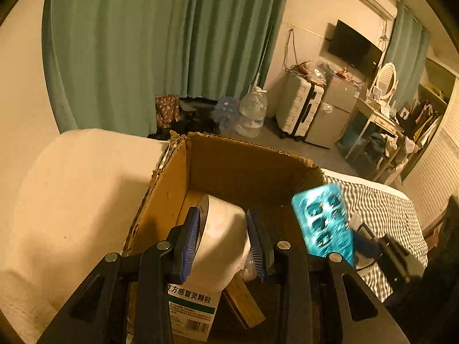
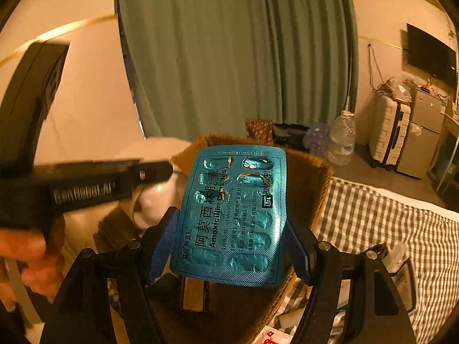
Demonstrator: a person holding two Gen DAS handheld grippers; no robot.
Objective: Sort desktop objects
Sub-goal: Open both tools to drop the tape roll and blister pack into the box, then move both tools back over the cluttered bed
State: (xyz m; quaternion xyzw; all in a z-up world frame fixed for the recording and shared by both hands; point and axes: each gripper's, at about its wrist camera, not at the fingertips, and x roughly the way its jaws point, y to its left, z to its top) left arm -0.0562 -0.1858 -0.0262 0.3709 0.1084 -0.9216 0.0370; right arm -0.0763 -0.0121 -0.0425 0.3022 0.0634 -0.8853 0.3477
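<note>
My left gripper (image 1: 222,243) is shut on a roll of white tape (image 1: 222,238), its blue pads pressing both flat sides, and holds it over the open cardboard box (image 1: 229,166). My right gripper (image 2: 232,243) is shut on a blue blister pack of capsules (image 2: 238,212), clamped by its long edges and standing upright above the box's near right rim (image 2: 315,183). The same blister pack (image 1: 324,220) shows at the right in the left wrist view. The left gripper's body (image 2: 86,189) and the hand (image 2: 31,255) on it cross the right wrist view.
Inside the box lie a white medicine carton (image 1: 192,312) and a wooden block (image 1: 243,304). The box sits on a bed with a checked sheet (image 2: 387,223) and a cream blanket (image 1: 71,200). Small packets (image 2: 401,269) lie on the sheet at the right.
</note>
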